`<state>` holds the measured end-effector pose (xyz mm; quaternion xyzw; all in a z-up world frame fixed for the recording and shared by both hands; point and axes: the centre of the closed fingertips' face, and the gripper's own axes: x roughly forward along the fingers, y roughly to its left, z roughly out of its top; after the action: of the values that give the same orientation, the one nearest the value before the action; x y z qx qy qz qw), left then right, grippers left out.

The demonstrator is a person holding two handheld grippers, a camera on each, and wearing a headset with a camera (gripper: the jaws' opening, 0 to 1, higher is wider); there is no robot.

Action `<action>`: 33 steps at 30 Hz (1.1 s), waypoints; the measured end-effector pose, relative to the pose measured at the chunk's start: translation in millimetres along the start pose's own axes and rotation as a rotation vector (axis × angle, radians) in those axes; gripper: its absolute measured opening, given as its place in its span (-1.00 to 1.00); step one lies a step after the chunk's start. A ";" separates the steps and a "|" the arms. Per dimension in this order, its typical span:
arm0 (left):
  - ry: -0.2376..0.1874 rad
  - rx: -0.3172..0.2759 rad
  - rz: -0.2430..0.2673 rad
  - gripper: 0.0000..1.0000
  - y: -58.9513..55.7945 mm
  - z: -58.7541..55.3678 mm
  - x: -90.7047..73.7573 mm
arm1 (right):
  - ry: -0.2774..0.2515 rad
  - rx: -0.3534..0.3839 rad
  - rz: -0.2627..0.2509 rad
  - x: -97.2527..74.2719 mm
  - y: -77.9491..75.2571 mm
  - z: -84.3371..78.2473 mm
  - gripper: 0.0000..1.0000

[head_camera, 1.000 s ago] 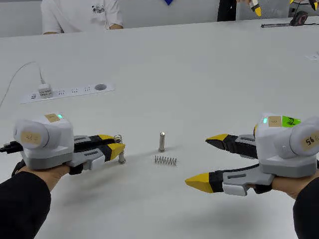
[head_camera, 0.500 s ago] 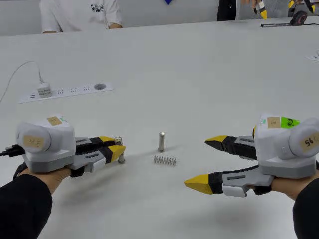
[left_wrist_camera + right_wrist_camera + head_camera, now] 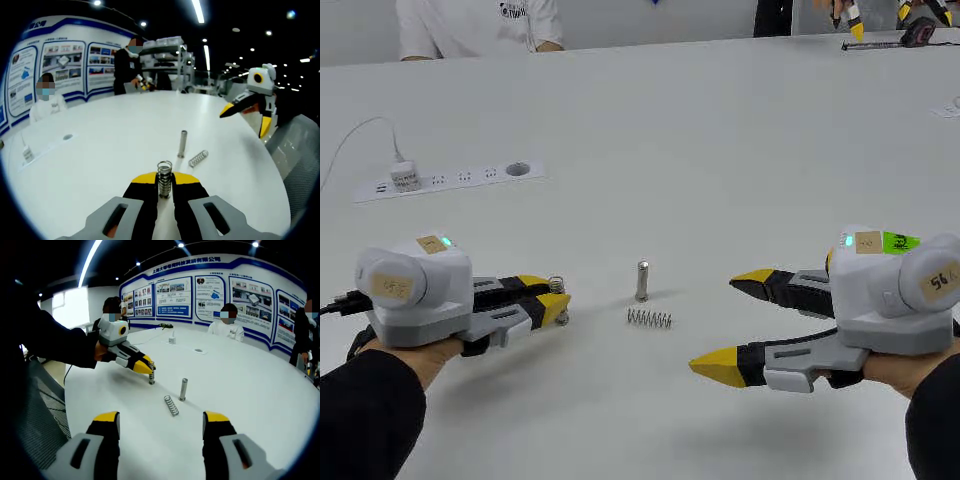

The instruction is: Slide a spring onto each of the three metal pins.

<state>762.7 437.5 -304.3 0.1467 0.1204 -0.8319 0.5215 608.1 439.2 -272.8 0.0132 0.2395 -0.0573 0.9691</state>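
Observation:
My left gripper [image 3: 556, 302] is low over the white table, shut on an upright spring [image 3: 557, 286] whose top coils stick out above the jaws [image 3: 164, 176]. Directly beneath it stands a short metal pin [image 3: 561, 319]; whether the pin is inside the spring I cannot tell. To its right a bare metal pin [image 3: 642, 281] [image 3: 183, 143] [image 3: 183, 389] stands upright. A loose spring [image 3: 649, 318] [image 3: 198, 158] [image 3: 171, 405] lies flat just in front of that pin. My right gripper [image 3: 730, 325] [image 3: 161, 417] hovers to the right, open wide, with nothing between its jaws.
A white power strip [image 3: 450, 181] with a plugged-in adapter [image 3: 402, 176] and cable lies at the back left. A person in a white shirt [image 3: 480, 25] sits at the table's far edge. Tools [image 3: 918, 36] lie at the far right corner.
My left gripper has dipped slightly with the spring toward the pin beneath it. The right gripper, the bare pin and the loose spring have stayed put.

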 end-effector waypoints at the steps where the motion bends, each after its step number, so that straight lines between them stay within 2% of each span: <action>1: 0.003 0.003 0.001 -0.80 0.1 -0.8 0.5 | 0.000 0.000 0.000 -0.1 -0.1 0.0 0.37; 23: 0.036 0.023 0.002 -0.79 -0.4 -11.9 2.6 | 0.007 0.005 0.002 0.7 -0.7 -3.0 0.37; 33: 0.037 0.028 0.006 -0.78 0.0 -12.0 2.4 | 0.007 0.006 0.004 1.1 -0.1 -2.9 0.37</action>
<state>763.1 439.8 -316.3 0.1699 0.1179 -0.8291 0.5195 607.7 439.2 -275.9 0.0170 0.2426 -0.0561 0.9684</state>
